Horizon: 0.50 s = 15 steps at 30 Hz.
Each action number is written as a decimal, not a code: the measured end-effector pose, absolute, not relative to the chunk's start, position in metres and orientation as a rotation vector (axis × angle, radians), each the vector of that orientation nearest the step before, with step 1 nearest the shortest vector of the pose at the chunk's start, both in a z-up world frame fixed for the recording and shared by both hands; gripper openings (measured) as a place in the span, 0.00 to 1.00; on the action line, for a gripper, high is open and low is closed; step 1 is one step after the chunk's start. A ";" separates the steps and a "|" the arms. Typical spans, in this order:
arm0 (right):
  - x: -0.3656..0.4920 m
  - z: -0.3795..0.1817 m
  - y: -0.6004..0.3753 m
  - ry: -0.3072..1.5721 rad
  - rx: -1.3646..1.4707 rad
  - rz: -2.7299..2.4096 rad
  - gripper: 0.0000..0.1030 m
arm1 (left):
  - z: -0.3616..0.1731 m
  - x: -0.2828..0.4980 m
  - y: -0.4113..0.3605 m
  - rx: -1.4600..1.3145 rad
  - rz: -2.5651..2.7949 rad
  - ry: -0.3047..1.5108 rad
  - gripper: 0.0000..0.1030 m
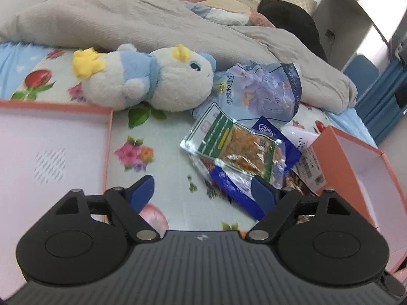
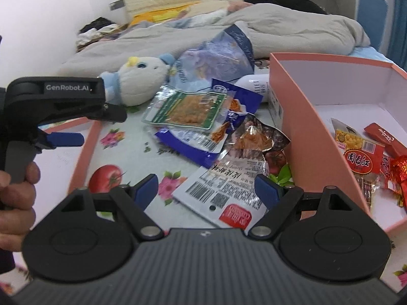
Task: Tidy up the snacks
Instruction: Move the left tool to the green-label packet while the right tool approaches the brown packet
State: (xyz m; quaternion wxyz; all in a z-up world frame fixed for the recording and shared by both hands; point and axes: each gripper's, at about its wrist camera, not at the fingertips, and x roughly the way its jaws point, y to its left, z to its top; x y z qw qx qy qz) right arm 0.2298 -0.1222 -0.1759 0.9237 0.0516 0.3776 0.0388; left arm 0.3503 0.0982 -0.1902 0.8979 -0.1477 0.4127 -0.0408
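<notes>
A pile of snack packs lies on the flowered bedsheet. On top is a clear pack with a green label (image 1: 236, 150) (image 2: 188, 109), resting on a blue pack (image 1: 234, 190) (image 2: 193, 145). Beside them are a brown foil pack (image 2: 254, 137) and a white pack with barcodes (image 2: 223, 190). My left gripper (image 1: 203, 190) is open just before the pile, its right finger over the blue pack's edge. My right gripper (image 2: 206, 188) is open with the white pack lying between its fingers, pads apart from it. The left gripper's blue finger (image 2: 67, 139) shows at the left of the right wrist view.
A pink box (image 2: 292, 117) (image 1: 356, 167) stands right of the pile, holding a corn snack pack (image 2: 356, 150) and red packs (image 2: 386, 139). A shallow pink lid (image 1: 51, 147) lies to the left. Behind are a plush toy (image 1: 147, 78), a tissue pack (image 1: 264, 89) and a grey blanket (image 1: 127, 23).
</notes>
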 end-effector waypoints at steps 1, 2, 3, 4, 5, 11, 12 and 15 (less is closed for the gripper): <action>0.234 -0.178 -0.122 0.778 0.106 0.061 0.82 | -0.193 0.357 0.098 -0.294 -0.097 0.858 0.78; 0.238 -0.179 -0.122 0.780 0.106 0.047 0.82 | -0.196 0.366 0.098 -0.282 -0.114 0.863 0.76; 0.242 -0.181 -0.122 0.783 0.105 0.025 0.82 | -0.199 0.371 0.098 -0.275 -0.127 0.868 0.75; 0.246 -0.183 -0.122 0.785 0.108 0.009 0.82 | -0.202 0.378 0.098 -0.267 -0.149 0.871 0.75; 0.250 -0.185 -0.122 0.783 0.110 -0.008 0.82 | -0.205 0.385 0.098 -0.259 -0.170 0.873 0.75; 0.276 -0.200 -0.118 0.791 0.068 -0.083 0.82 | -0.220 0.415 0.089 -0.155 -0.231 0.873 0.75; 0.280 -0.202 -0.119 0.800 0.090 -0.092 0.82 | -0.222 0.420 0.087 -0.141 -0.242 0.869 0.75; 0.287 -0.207 -0.119 0.795 0.071 -0.127 0.82 | -0.228 0.435 0.086 -0.119 -0.264 0.872 0.75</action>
